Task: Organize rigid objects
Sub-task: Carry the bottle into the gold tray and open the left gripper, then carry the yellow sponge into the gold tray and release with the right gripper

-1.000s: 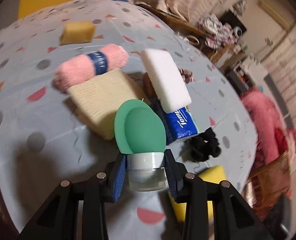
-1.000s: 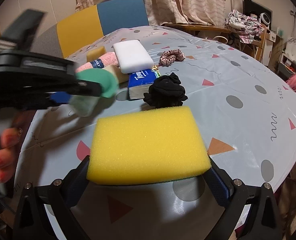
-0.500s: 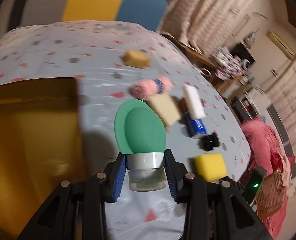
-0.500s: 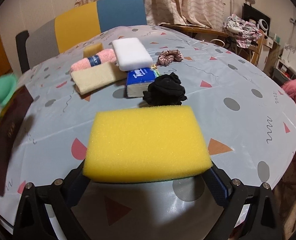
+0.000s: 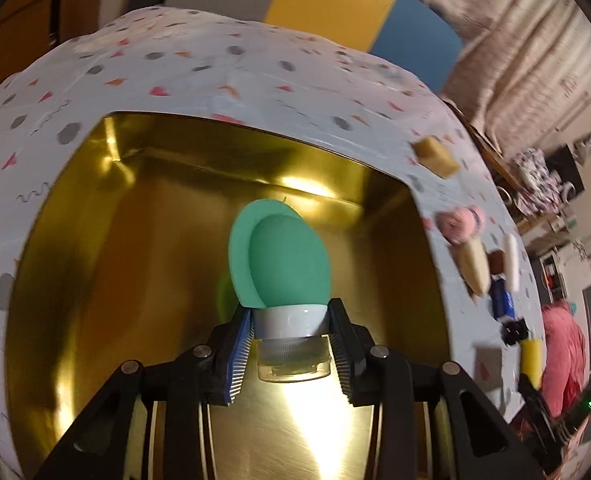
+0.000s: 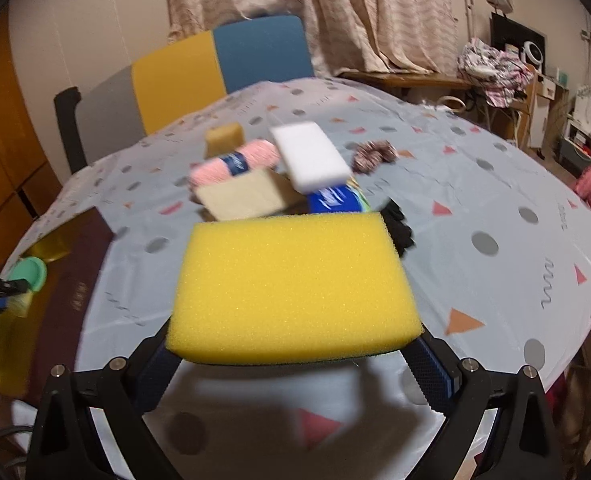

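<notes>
Tongs on the left (image 5: 291, 354) clamp the pale cap of a green squeeze bottle (image 5: 281, 258), holding it over the inside of a gold tin box (image 5: 95, 240) at the worktop's (image 6: 495, 208) near left. Right tongs (image 6: 295, 364) grip a yellow sponge (image 6: 291, 284) above the worktop's near edge, with pink yarn (image 6: 235, 162), a white block (image 6: 311, 156) and a blue tissue pack (image 6: 335, 202) farther back.
</notes>
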The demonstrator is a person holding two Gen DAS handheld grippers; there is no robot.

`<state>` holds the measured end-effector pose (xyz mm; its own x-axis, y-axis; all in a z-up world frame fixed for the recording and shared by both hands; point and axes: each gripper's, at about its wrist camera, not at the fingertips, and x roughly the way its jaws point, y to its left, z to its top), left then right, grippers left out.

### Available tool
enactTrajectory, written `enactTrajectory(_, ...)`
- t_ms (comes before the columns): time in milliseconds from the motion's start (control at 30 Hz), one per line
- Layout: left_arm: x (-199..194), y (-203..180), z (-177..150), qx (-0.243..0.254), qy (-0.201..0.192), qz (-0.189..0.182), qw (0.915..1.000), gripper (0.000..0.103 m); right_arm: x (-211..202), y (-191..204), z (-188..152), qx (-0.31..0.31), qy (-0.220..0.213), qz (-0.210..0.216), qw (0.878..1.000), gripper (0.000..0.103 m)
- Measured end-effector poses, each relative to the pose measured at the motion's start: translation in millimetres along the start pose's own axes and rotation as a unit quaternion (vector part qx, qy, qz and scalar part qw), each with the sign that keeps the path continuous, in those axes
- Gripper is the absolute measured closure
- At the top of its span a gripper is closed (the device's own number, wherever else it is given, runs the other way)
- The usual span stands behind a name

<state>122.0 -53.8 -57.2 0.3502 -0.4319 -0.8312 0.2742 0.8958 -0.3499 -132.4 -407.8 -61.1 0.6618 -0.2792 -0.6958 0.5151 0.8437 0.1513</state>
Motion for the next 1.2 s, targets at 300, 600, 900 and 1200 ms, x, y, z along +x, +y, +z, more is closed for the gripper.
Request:
enactTrajectory(300, 11, 38, 29, -0.014, 0.0, 0.057, 0.9983, 0.062, -24, 54, 20, -0.03, -0.022, 0.047, 0.998, 0.002)
enactTrajectory(600, -45, 51, 23, -0.022, -0.093, 0.088, 0.9915, 0.057, -33, 108, 24, -0.077, -0.024, 0.091, 0.993, 0.002)
enactTrajectory(900, -69, 53, -29, -0.025, -0.093, 0.035, 0.9947, 0.057, -24, 191, 32, -0.153, 0.0, 0.168, 0.974, 0.002)
enactTrajectory(1200, -76, 63, -60, -0.024, -0.077, 0.027, 0.9964, 0.057, 11, 271, 34, -0.201, 0.053, 0.21, 0.955, 0.002)
